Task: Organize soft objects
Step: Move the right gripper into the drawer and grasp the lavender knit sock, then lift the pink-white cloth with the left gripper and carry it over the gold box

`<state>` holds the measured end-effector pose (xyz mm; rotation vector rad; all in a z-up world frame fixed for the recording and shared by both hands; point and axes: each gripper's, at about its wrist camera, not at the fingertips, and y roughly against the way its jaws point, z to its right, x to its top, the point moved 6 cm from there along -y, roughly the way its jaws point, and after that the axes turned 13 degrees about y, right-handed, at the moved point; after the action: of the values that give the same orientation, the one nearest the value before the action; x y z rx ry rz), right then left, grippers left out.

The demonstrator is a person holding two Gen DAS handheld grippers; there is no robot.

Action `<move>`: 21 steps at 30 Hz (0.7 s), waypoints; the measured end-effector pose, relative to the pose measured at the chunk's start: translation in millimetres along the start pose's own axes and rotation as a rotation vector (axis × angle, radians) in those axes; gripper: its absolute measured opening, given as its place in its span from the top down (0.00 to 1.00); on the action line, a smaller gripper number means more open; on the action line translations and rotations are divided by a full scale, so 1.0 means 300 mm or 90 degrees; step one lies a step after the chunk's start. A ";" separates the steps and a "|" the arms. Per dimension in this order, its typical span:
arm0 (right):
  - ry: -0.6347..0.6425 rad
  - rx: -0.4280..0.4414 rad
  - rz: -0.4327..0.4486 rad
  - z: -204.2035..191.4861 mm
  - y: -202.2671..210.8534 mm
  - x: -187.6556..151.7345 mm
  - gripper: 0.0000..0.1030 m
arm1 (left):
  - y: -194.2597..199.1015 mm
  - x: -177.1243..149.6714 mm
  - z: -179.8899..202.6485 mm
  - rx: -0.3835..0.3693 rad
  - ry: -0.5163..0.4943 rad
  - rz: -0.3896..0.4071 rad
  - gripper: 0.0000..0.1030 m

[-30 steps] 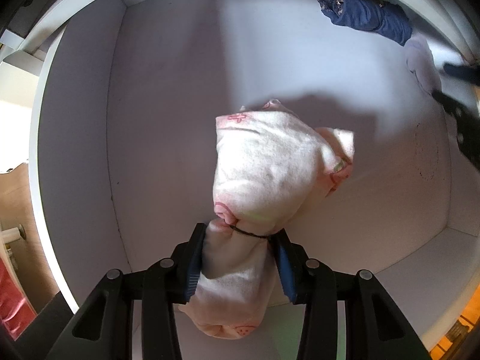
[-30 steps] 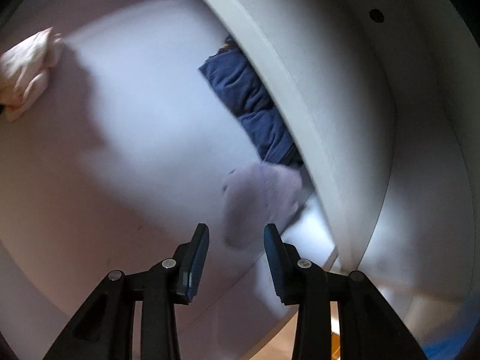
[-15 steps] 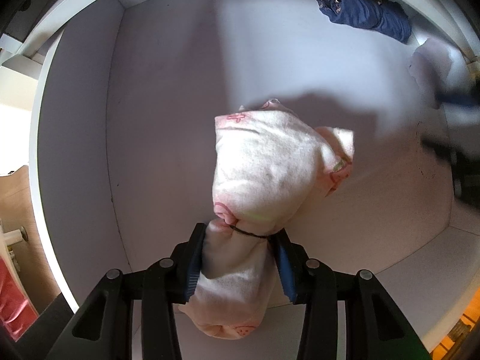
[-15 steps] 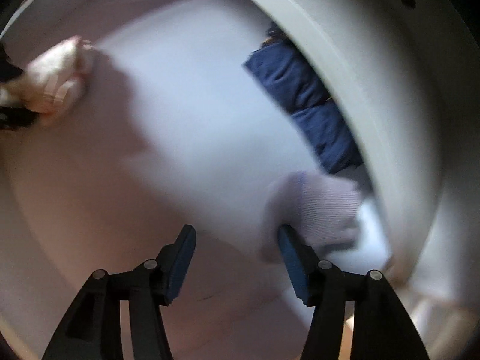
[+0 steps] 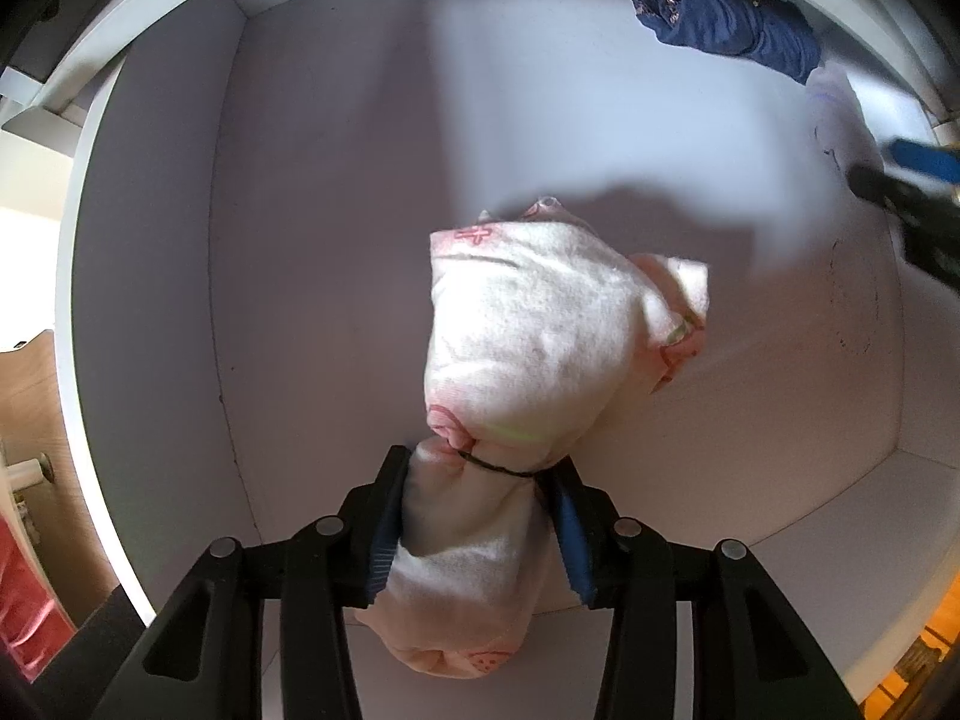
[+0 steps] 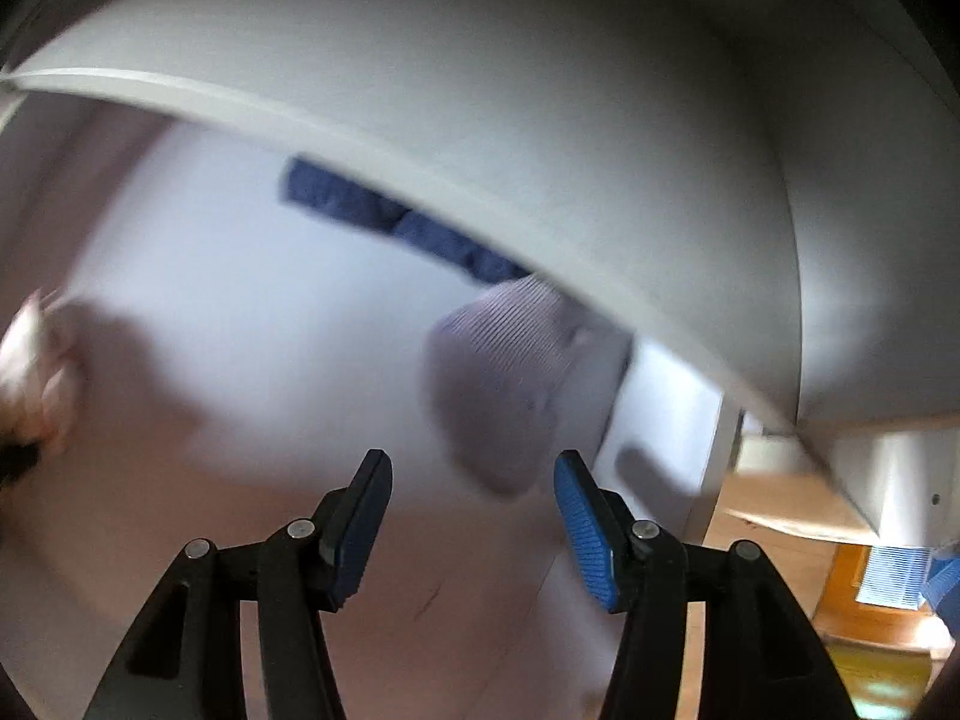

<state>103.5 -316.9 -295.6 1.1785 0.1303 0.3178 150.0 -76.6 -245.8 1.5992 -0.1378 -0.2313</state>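
Overhead, left hand-held gripper (image 5: 477, 531) clamps the pink-white bundle (image 5: 534, 354); right hand-held gripper (image 6: 474, 525) gapes.

The left gripper (image 5: 474, 531) pinches a white-pink bundle (image 5: 540, 354) tied with a black band (image 5: 498, 468), over a white shelf (image 5: 336, 192). A navy roll (image 5: 732, 36) lies at the far corner, a pale cloth (image 5: 834, 102) beside it.
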 end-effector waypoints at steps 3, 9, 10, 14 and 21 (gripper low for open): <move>0.010 -0.006 0.001 0.006 -0.043 0.021 0.45 | -0.001 0.001 -0.001 0.000 0.000 0.000 0.56; 0.017 -0.011 0.013 0.051 -0.056 0.049 0.43 | -0.001 0.000 -0.002 0.000 0.001 0.001 0.56; 0.011 -0.004 0.010 0.068 -0.055 0.037 0.43 | -0.001 0.000 -0.002 0.001 0.001 0.001 0.56; 0.010 0.023 -0.012 0.125 -0.065 0.037 0.52 | -0.001 -0.001 -0.001 0.001 0.000 0.001 0.55; -0.007 0.114 -0.060 0.063 -0.009 -0.091 0.50 | -0.002 -0.007 0.010 0.003 -0.005 -0.005 0.53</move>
<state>83.2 -343.1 -292.7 1.3462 0.2071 0.2194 147.2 -78.9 -246.4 1.6045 -0.1393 -0.2435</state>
